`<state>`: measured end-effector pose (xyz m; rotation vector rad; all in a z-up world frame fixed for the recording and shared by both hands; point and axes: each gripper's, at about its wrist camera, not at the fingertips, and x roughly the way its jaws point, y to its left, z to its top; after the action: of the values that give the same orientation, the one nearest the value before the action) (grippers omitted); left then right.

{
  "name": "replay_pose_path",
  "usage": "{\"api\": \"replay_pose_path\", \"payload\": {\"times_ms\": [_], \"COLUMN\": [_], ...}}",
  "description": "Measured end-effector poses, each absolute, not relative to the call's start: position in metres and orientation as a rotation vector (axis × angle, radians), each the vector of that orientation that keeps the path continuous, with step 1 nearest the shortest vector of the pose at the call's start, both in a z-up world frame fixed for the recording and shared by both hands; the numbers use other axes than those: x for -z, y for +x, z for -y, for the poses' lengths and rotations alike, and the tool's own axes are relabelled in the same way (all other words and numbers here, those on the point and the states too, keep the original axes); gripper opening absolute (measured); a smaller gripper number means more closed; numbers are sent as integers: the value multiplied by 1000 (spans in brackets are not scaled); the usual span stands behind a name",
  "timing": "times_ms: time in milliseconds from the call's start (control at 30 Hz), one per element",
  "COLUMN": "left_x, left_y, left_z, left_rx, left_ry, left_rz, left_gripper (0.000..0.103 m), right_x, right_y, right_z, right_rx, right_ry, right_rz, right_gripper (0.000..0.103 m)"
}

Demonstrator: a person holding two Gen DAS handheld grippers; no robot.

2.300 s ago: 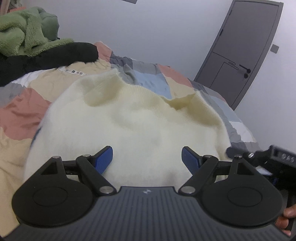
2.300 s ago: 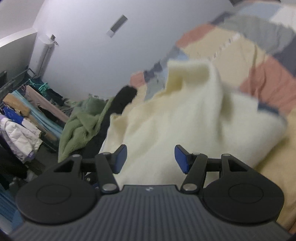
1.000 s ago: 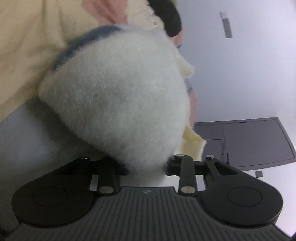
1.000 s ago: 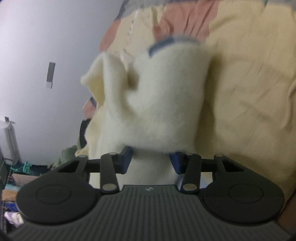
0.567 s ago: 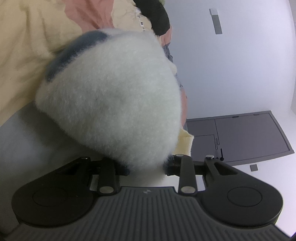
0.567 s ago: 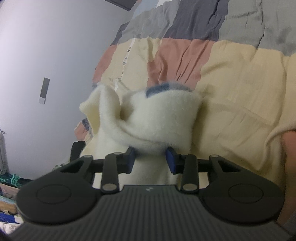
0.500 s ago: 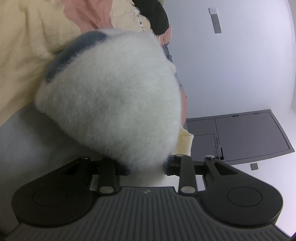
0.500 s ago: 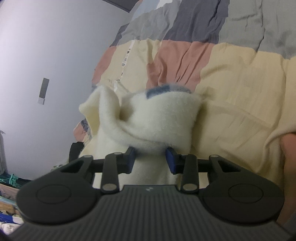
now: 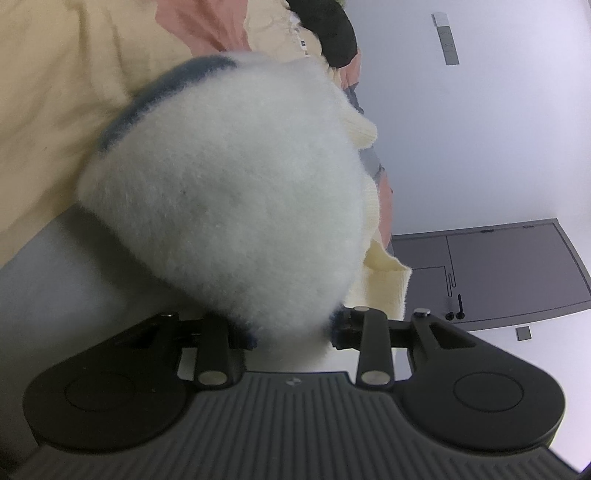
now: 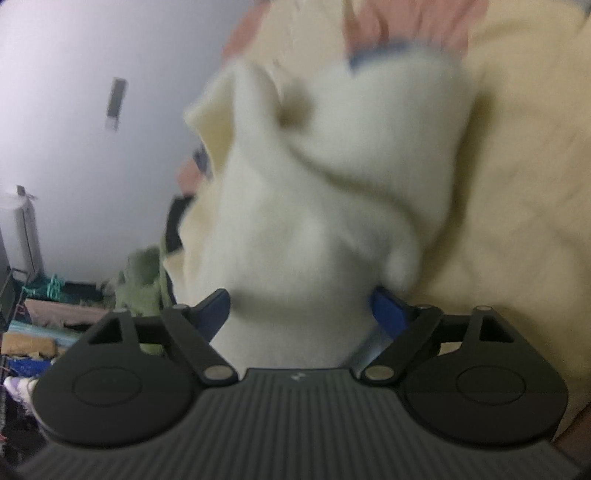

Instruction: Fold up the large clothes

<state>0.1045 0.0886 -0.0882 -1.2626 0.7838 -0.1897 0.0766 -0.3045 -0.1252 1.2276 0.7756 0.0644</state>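
A fluffy cream sweater point(image 9: 229, 192) with a blue trim is bunched up over the patchwork bedspread point(image 9: 55, 92). My left gripper point(image 9: 291, 328) pinches a fold of it close to the camera; its jaws are starting to open, but the pads still press on the cloth. In the right wrist view the sweater point(image 10: 332, 166) is blurred. My right gripper point(image 10: 301, 314) is opening wide. Both blue pads point(image 10: 388, 314) show, and the cloth lies loosely between them without being pressed.
The bedspread point(image 10: 517, 184) has cream, pink and grey patches. A black garment point(image 9: 332, 33) lies at its far end, near a green fleece point(image 10: 140, 280). A dark grey door point(image 9: 498, 266) is set in the pale wall. Hanging clothes point(image 10: 29, 332) crowd the left.
My right gripper's jaws have spread apart and let go of the sweater fold, and its view has shifted and blurred. The left gripper keeps its hold and has barely moved.
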Motion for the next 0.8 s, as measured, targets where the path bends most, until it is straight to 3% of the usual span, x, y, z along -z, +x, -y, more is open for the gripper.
{"api": "replay_pose_path", "payload": {"times_ms": [267,300,367,467,567,800], "left_x": [77,76,73,67,59,31], "left_y": [97,96,95,90,81,37], "left_z": [-82,-82,-81,-79,-79,-83], "left_rx": [190,191,193,200,215,284], "left_ry": [-1210,-1203,-1190,-1158,-1135,-1120], "left_rz": [-775,-771,-768,-753,-730,-697], "left_gripper": [40,40,39,38,36,36], "right_x": [137,134,125,109,94,53], "right_y": [103,106,106,101,92,61], "right_z": [306,304,301,299,297,305], "right_rx": [-72,-94,-117,-136,-153,-205], "right_ry": [1250,1220,1155,1064,978,900], "right_rz": [-809,-811,-802,-770,-730,-661], "right_gripper": [86,84,62,41,33,31]}}
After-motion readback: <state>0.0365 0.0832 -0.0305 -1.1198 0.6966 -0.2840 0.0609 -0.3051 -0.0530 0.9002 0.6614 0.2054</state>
